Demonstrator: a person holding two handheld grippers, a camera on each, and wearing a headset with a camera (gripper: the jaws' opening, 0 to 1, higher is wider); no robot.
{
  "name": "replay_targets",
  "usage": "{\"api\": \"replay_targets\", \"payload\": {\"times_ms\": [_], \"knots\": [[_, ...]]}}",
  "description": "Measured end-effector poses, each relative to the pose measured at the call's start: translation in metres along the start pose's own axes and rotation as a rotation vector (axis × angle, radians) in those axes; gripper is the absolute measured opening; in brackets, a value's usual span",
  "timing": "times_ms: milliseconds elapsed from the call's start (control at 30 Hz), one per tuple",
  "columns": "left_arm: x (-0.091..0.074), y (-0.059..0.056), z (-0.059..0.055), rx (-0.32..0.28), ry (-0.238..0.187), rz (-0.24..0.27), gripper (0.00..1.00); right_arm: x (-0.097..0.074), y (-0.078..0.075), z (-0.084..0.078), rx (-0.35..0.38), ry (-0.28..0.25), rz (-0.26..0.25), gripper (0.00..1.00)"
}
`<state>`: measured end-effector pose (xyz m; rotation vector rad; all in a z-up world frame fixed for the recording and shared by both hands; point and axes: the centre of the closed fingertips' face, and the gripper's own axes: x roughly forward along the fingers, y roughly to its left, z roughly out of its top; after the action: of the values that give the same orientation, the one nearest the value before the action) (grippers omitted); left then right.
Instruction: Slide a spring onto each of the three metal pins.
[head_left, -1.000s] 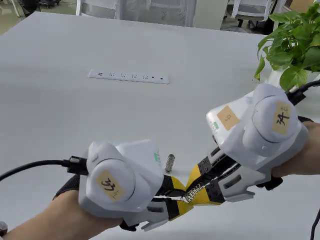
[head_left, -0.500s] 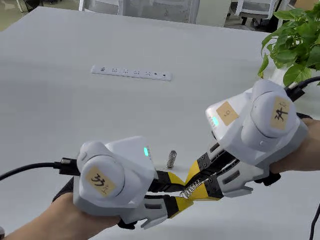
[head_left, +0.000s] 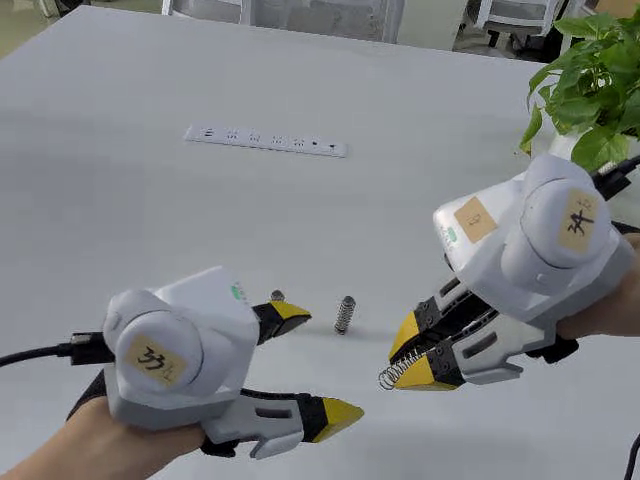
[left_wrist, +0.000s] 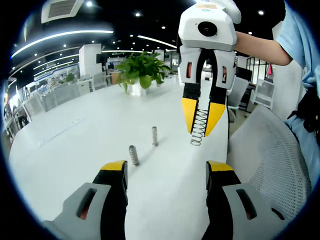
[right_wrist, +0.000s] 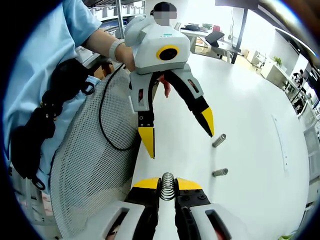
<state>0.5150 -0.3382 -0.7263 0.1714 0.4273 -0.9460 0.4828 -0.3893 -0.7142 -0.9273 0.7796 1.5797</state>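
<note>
Pinching a spring (head_left: 397, 369) between its yellow tips, your right gripper (head_left: 407, 363) sits at the lower right of the head view. Its jaws are pressed together on the coil, which pokes out past the tips toward the lower left. Your left gripper (head_left: 328, 362) is at the lower left of that view, jaws spread wide with nothing between them. Between the two grippers, near the middle of the frame, a pin wearing a spring (head_left: 345, 314) stands upright on the white table (head_left: 120, 230). A second pin (head_left: 277, 296) shows just behind the left gripper's upper jaw, with only its top visible there. In the left gripper view that second pin looks smooth and bare and stands near the spring-covered one, left of centre. Your right gripper hangs at the upper centre of that view with the coil dangling from its tips. A power strip (head_left: 265, 141) lies at the upper centre of the head view, and a plant (head_left: 590, 70) fills the upper right corner.
</note>
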Motion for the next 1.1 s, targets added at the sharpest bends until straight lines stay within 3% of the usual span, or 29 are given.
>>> {"api": "replay_targets", "payload": {"times_ms": [167,367,467,967,1100], "knots": [[-0.012,0.019,-0.003,-0.049,-0.027,0.073,0.76,-0.003,-0.004,-0.008,0.015,0.013,-0.013,0.07],[-0.025,0.033,-0.011,-0.112,-0.036,0.122,0.87,-0.007,-0.009,-0.018,0.017,0.042,-0.026,0.07],[-0.027,0.036,-0.013,-0.132,-0.041,0.136,0.99,-0.011,-0.015,-0.024,0.018,0.063,-0.031,0.07],[-0.032,0.039,-0.03,-0.154,-0.02,0.168,0.99,-0.027,-0.049,-0.047,0.024,0.158,-0.059,0.07],[-0.032,0.039,-0.034,-0.165,-0.009,0.168,0.99,-0.027,-0.065,-0.06,-0.004,0.222,-0.069,0.07]]}}
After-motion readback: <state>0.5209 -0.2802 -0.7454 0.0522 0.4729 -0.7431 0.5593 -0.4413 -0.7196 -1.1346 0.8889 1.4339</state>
